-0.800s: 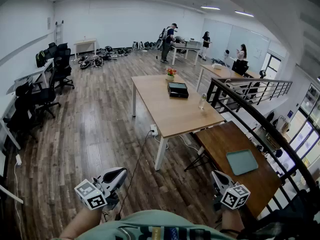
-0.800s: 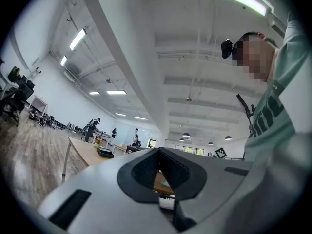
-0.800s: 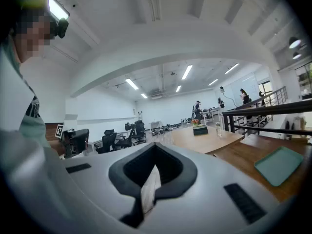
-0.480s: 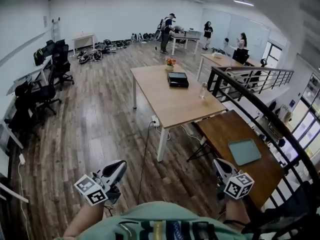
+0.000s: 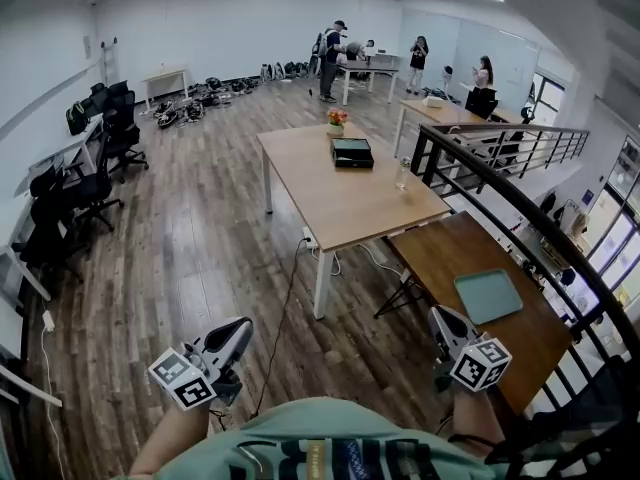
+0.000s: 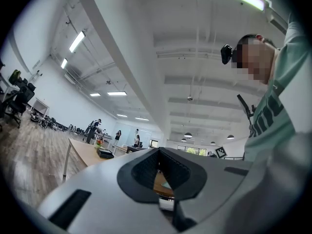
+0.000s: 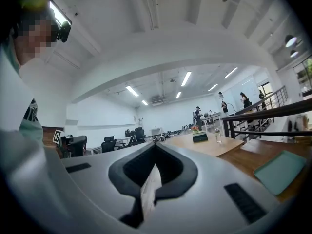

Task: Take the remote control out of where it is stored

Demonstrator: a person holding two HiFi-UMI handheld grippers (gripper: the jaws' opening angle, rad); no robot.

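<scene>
No remote control shows in any view. A black box (image 5: 352, 153) lies on the long light-wood table (image 5: 345, 213) far ahead of me, also small in the left gripper view (image 6: 104, 153) and the right gripper view (image 7: 200, 136). My left gripper (image 5: 240, 328) is held low near my body over the floor, jaws shut with nothing between them (image 6: 158, 151). My right gripper (image 5: 438, 316) hangs at the near end of the dark wooden table (image 5: 450, 268), jaws shut and empty (image 7: 156, 146).
A teal tray (image 5: 488, 296) lies on the dark table. A flower pot (image 5: 337, 121) and a water bottle (image 5: 404, 174) stand on the light table. A black railing (image 5: 500, 203) runs along the right. Office chairs (image 5: 70, 203) line the left wall. People stand at the far desks (image 5: 332, 63).
The whole view has drifted a little, with the tables sliding slightly left and the dark table nearer. Both grippers stay low in front of my body, still shut.
</scene>
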